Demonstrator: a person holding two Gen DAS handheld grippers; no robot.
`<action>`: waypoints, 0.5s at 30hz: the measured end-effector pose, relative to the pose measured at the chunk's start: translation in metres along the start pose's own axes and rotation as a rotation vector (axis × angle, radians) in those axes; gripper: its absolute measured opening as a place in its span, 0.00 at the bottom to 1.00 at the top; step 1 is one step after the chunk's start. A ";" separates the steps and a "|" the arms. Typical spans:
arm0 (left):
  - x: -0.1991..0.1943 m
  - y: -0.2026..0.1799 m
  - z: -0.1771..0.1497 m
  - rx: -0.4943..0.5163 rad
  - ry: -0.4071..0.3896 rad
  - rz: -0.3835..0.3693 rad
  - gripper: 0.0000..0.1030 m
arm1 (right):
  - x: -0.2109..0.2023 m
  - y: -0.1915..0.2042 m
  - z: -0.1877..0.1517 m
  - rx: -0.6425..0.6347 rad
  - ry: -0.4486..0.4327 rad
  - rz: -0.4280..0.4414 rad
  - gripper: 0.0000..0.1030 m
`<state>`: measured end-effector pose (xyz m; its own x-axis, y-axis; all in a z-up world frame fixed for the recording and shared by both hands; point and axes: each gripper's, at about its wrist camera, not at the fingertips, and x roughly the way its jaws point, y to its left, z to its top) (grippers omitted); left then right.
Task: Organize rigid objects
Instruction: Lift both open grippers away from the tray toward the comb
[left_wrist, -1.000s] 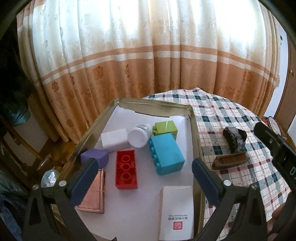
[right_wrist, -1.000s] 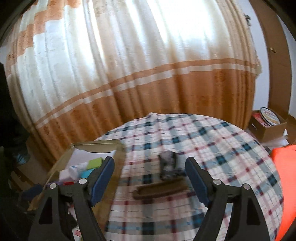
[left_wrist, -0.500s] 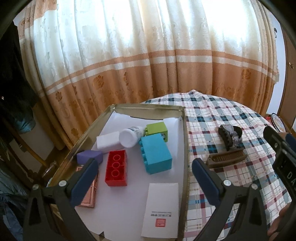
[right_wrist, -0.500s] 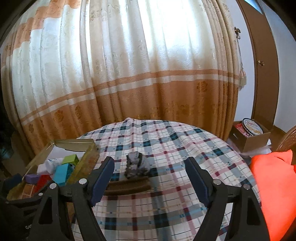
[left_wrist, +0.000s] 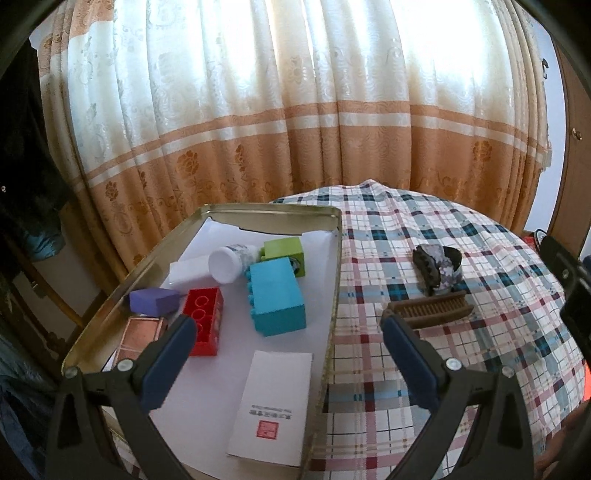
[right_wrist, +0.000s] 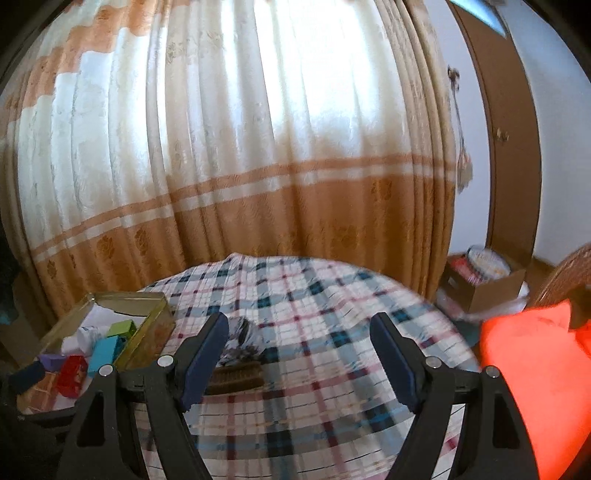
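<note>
A gold metal tray (left_wrist: 334, 280) on the plaid table holds a blue brick (left_wrist: 277, 297), a red brick (left_wrist: 202, 322), a green brick (left_wrist: 284, 251), a purple block (left_wrist: 153, 301), a white block (left_wrist: 186, 271), a white bottle (left_wrist: 226, 262) on its side, a copper plate (left_wrist: 138, 332) and a white booklet (left_wrist: 271, 402). A dark hair claw (left_wrist: 437, 267) and a brown comb (left_wrist: 430, 314) lie on the cloth right of the tray. My left gripper (left_wrist: 286, 341) is open and empty above the tray's near end. My right gripper (right_wrist: 299, 332) is open and empty above the table; the comb (right_wrist: 236, 376) shows by its left finger.
The round table wears a plaid cloth (left_wrist: 461, 354). An orange-and-cream curtain (left_wrist: 295, 129) hangs close behind it. An orange cushion (right_wrist: 535, 387) lies at the right. A cardboard box (right_wrist: 484, 284) stands on the floor by a wooden door (right_wrist: 513, 155). The right gripper's body (left_wrist: 569, 280) shows at the right edge.
Both grippers have pulled back and tilted up, so the tray and table look smaller and lower. The right view has swung right and blurs. Nothing on the table moved.
</note>
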<state>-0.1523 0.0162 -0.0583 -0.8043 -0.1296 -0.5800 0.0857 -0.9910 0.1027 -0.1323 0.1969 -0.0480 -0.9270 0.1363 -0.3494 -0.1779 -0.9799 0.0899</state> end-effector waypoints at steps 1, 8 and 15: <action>0.000 0.000 0.000 0.001 0.000 0.001 0.99 | -0.002 0.000 0.000 -0.014 -0.014 -0.009 0.79; -0.002 -0.011 -0.005 0.025 -0.010 0.007 0.99 | -0.008 -0.010 -0.001 0.012 -0.023 -0.028 0.80; -0.006 -0.017 -0.006 0.044 -0.030 0.018 0.99 | -0.017 -0.010 -0.003 0.011 -0.049 -0.070 0.86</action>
<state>-0.1452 0.0331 -0.0618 -0.8198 -0.1461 -0.5536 0.0753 -0.9860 0.1486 -0.1143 0.2044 -0.0458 -0.9272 0.2116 -0.3090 -0.2462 -0.9662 0.0770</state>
